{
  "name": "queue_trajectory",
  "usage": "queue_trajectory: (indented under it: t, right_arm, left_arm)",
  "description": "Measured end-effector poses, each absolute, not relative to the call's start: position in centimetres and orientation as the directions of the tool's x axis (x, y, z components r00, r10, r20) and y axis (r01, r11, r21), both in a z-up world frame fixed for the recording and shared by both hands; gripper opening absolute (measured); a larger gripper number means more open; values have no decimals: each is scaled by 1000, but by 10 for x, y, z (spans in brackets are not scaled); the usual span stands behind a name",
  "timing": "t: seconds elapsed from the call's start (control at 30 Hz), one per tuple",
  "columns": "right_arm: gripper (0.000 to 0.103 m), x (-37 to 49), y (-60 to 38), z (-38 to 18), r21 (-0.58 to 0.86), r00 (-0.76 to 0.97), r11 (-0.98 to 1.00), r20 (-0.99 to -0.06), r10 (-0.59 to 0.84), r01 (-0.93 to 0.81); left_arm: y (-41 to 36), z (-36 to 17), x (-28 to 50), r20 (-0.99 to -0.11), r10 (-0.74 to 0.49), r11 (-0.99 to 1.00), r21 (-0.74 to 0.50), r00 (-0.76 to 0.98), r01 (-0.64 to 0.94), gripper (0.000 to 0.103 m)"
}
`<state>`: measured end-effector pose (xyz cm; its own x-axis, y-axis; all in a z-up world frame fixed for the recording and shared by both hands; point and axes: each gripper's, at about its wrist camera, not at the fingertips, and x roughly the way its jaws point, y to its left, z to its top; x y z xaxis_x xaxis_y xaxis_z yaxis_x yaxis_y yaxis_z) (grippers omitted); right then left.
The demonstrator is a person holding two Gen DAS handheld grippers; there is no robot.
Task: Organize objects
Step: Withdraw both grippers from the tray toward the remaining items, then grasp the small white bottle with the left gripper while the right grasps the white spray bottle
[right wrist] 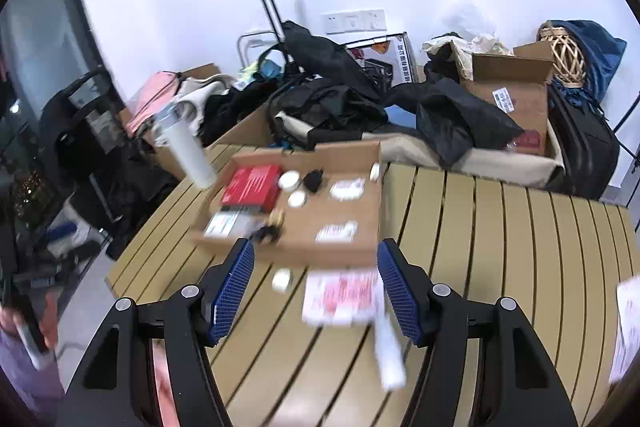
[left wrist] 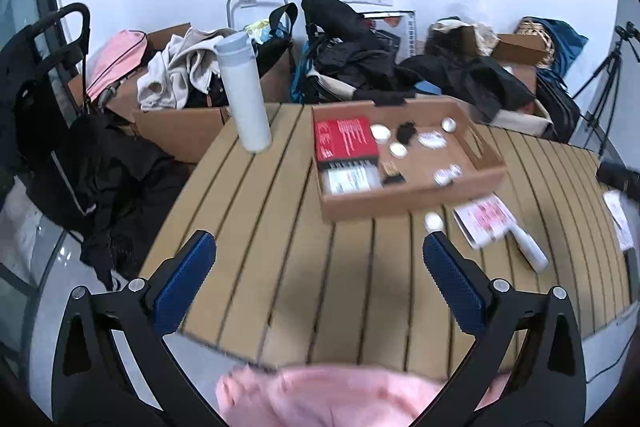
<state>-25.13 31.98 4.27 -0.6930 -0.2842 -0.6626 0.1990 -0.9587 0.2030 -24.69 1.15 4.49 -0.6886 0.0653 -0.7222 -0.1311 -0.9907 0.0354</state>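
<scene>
No lettering can be read with any certainty: the red box [left wrist: 346, 139] carries rows of white print that stay too small, and the boxed carton against the wall [right wrist: 386, 61] shows dark characters down its side that I cannot make out. A white sticker on the open brown carton [right wrist: 506, 99] is equally unreadable.

The shallow cardboard tray [left wrist: 404, 197] sits on the slatted tan table [left wrist: 280, 267], towards its far side. Inside lie the red box at the left end, a white-labelled packet [left wrist: 350, 181] just in front of it, several small round white tins [left wrist: 380, 131], a black clip-like item [left wrist: 406, 131] and a small brown-and-black piece [left wrist: 391, 174]. Outside the tray, near its front wall, rest a small white jar [left wrist: 433, 221], a red-and-white printed card [left wrist: 486, 221] and a white tube [left wrist: 530, 250] touching the card's edge. A tall white flask [left wrist: 244, 95] with a pale blue lid stands at the table's far left corner.

Motion blur softens the loose items, especially in the right wrist view. Another white printed sheet [right wrist: 628, 331] is cut off at the frame edge.

The left tongs [left wrist: 320, 291] gape wide with nothing between them; the right tongs [right wrist: 316, 295] stand parted and empty above the card
</scene>
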Motion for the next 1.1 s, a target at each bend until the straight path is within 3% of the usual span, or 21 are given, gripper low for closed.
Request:
queue_trajectory:
  t: [0.13,0.3,0.43,0.67,0.73,0.87,0.97,1.1]
  right_arm:
    - [68,-181,311,19,171,-688,-965,-677,-261,198]
    - [68,-135,330,-14,244,-668,-957,-689,-283,154]
    - [68,-132,340,-18,187,-683,-974,-695,-223,127]
    - [68,-149,338,-33,146,-669,-981,-718,-193,127]
    - [68,-159,339,-43,139,-654,-983,-734,-184,121]
    - [68,-186,344,-65,116,-626,-987,-763,-161,112]
    - [68,-207,350,-79,107,-610,-988,-777,-155,115]
    - [68,-229,356,-96,70,-597,-991,-793,-123,111]
  left_arm:
    - [15,41,-196,-699,113,-989,-14,-706,-144,103]
    - [39,14,-156,-698,144,-976,17,-701,-217,103]
    - [51,2,-162,-717,125,-972,51,-685,-230,103]
    - [62,-13,-188,-698,208,-967,-39,-685,-253,103]
    - [71,-27,-210,-696,191,-971,-32,-692,-236,99]
    - [102,-57,-264,-737,239,-954,-58,-632,-293,79]
    - [129,-80,-305,-769,243,-944,-48,-591,-325,76]
    - [158,-111,-346,-820,200,-930,12,-536,-367,63]
